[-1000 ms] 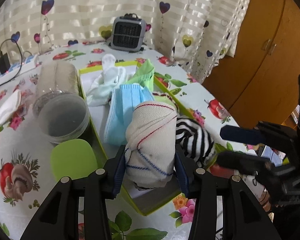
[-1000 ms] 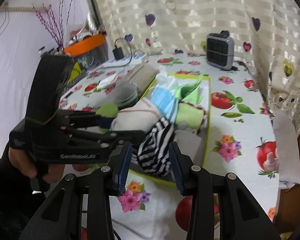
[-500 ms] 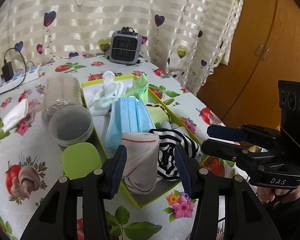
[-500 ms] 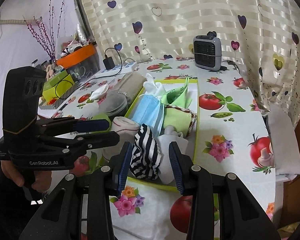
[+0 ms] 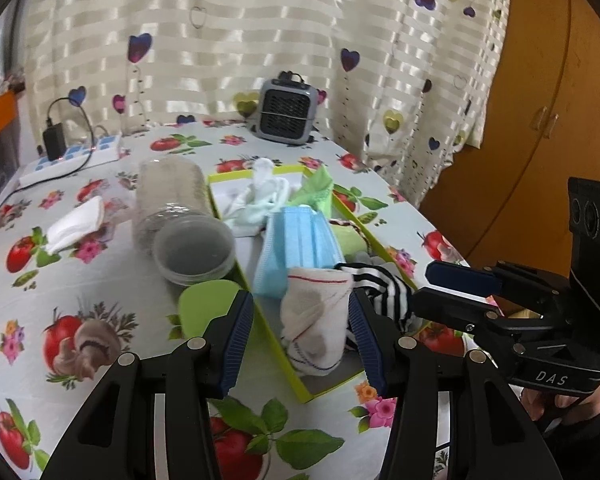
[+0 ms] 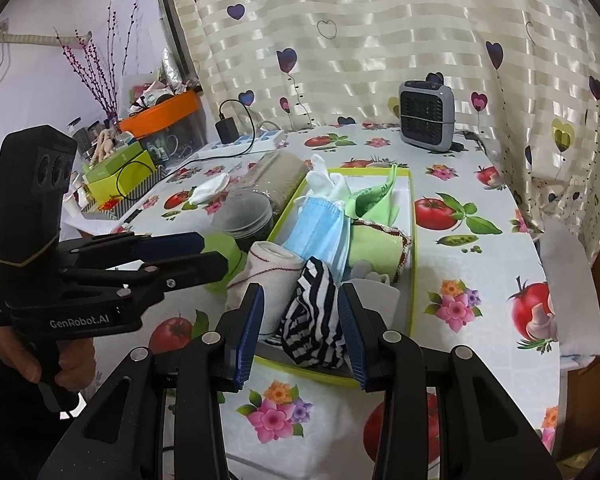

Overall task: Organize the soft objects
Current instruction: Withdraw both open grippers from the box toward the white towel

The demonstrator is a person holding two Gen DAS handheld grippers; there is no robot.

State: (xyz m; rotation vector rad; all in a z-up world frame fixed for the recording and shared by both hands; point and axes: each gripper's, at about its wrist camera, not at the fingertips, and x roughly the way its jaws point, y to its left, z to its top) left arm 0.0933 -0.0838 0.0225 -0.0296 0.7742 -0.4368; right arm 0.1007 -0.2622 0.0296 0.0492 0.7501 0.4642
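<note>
A yellow-green box [image 5: 240, 174] [image 6: 413, 216] holds soft things: a blue face mask [image 5: 300, 240] [image 6: 320, 224], a white glove [image 5: 260, 192], green cloths [image 6: 374, 196] and, at its near end, a white sock with red and blue stripes [image 5: 316, 320] [image 6: 268, 264] beside a black-and-white striped sock [image 5: 384, 292] [image 6: 312, 316]. My left gripper [image 5: 302, 340] [image 6: 214, 254] is open, its pads apart from the white sock. My right gripper [image 6: 300, 332] [image 5: 420, 288] is open just short of the striped sock, which lies in the box.
A clear jar [image 5: 172, 200] lies on its side left of the box, with its green lid [image 5: 208, 308] nearby. A folded white cloth [image 5: 76, 220], a power strip [image 5: 72, 156] and a grey heater [image 5: 286, 112] sit farther back. The table's edge and a wooden cabinet [image 5: 540, 120] are on the right.
My left gripper opened off the white sock and drew back and upward; the sock now rests in the box. The right gripper's view also widened a little; its jaws kept their width.
</note>
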